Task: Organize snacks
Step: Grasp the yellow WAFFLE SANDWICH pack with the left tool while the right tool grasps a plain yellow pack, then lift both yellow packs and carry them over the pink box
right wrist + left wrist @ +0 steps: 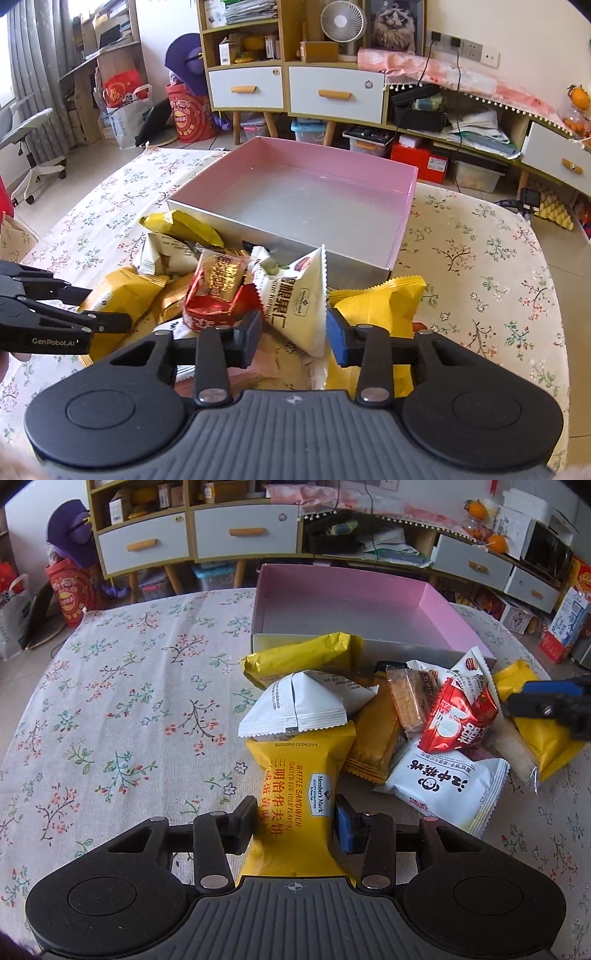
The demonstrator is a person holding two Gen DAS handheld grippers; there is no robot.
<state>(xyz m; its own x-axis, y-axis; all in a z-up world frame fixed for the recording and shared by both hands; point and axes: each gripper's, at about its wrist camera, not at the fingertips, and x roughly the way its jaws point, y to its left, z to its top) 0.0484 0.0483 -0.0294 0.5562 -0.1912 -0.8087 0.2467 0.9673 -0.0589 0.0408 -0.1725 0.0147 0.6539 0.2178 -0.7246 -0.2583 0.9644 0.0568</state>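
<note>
A pile of snack packets lies on the floral tablecloth in front of an open pink box (pixel 458 620) (pixel 314 155), which holds nothing. My left gripper (pixel 295 825) is shut on a yellow waffle sandwich packet (pixel 295 771) at the pile's left edge, with its pads pinching both sides. My right gripper (pixel 293 338) is shut on a white triangular nut packet (pixel 295 302) that stands up from the pile. A red packet (pixel 218 291) (pixel 458 720) lies just left of it. The left gripper (pixel 107 306) also shows at the left of the right wrist view.
Other packets crowd the pile: a white one with red print (pixel 447 782), a white folded one (pixel 299 705), several yellow ones (pixel 303 657) (pixel 376 306). Cabinets with drawers (pixel 332 94) stand beyond the table. The tablecloth (pixel 129 701) stretches away to the left.
</note>
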